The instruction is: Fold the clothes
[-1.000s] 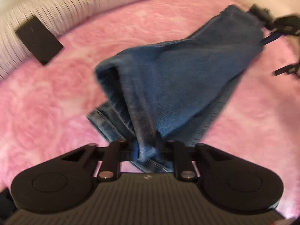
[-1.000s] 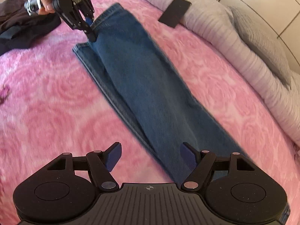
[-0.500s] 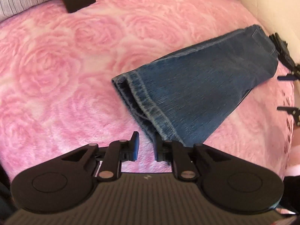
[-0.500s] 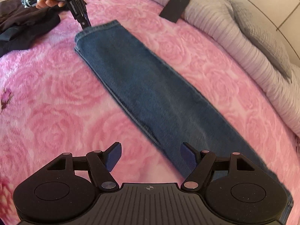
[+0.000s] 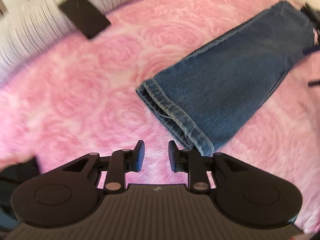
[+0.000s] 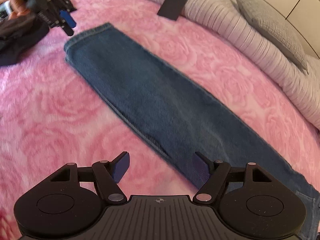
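Jeans [image 6: 160, 104] flat on pink bed [image 6: 50, 110]; we've got L gripper [image 5: 154, 156] jaws opening, empty, R gripper [image 6: 162, 170] released; black card [image 6: 174, 4] nr pillow [image 6: 250, 38].

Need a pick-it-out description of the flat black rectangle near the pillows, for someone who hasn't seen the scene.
Start at the pink rose-patterned blanket covering the bed, then go to its far edge, where the striped white pillows lie. The flat black rectangle leans there, half on pillow, half on blanket. Unlike the soft jeans and dark clothes, it is rigid, sharp-cornered and plain black.

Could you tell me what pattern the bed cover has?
Pink bed cover with a rose pattern; clearest from the right wrist.
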The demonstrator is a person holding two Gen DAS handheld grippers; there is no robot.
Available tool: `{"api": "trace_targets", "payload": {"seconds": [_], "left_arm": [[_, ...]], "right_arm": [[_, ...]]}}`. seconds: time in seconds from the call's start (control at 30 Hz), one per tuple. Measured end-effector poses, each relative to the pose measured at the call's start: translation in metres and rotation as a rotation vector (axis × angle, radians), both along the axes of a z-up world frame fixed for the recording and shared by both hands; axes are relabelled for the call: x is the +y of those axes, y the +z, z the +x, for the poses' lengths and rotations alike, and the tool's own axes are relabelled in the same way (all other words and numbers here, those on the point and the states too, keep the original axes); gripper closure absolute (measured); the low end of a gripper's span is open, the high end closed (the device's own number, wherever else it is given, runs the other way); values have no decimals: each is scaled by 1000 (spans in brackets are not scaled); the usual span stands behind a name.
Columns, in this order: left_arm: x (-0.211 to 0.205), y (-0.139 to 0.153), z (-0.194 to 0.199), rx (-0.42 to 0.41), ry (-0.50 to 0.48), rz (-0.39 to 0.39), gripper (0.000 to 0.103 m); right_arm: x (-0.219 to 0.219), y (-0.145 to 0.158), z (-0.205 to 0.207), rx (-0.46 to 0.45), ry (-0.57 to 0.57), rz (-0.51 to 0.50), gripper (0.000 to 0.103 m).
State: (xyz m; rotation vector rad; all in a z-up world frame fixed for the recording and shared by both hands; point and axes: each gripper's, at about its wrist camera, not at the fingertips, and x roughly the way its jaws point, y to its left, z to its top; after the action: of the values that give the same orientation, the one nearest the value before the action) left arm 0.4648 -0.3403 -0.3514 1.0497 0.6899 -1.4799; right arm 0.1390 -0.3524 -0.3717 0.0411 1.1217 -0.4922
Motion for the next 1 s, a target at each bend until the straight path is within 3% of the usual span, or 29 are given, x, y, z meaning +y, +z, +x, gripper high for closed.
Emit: {"api": "trace_targets", "payload": {"seconds": [0.1, 0.17, 0.23, 0.3, 0.5, 0.63, 0.67, 0.73, 0.83, 0.97, 1.0], "left_arm": [[13, 16, -27, -57, -54, -58, 78], [18, 16, -50, -124, -151, -83, 74], [19, 8, -72, -202, -268, -86, 73], [16, -1, -84, -228, -344, -54, 72], [-22, -16, -86, -166, -319, -57, 72], [-49, -51, -74, -135, -303, 40, 68], [-51, -55, -71, -127, -317, 33, 63], [-56, -54, -66, -121, -327, 40, 56], [-61, -34, -68, -119, -345, 37, 69], [-71, -12, -89, -54, -396, -38, 68], [-76, -15, -96, -46, -408, -40, 68]], "right_arm": [[-14, -8, 2, -16, -39, 12, 30], [-25, -14, -1, -12, -53, 21, 30], [-35, -16, -7, -20, -59, 30, 30], [-42, -15, -15, -33, -59, 40, 30], [-60, -16, -45, -113, -176, 18, 30], [-78, -40, -48, -102, -279, 58, 30], [-80, -44, -46, -91, -283, 66, 30], [-82, -41, -44, -102, -303, 82, 30], [-81, -21, -44, -164, -347, 106, 30], [-75, 2, -39, -259, -383, 103, 30], [-79, -4, -31, -241, -383, 119, 30]]}}
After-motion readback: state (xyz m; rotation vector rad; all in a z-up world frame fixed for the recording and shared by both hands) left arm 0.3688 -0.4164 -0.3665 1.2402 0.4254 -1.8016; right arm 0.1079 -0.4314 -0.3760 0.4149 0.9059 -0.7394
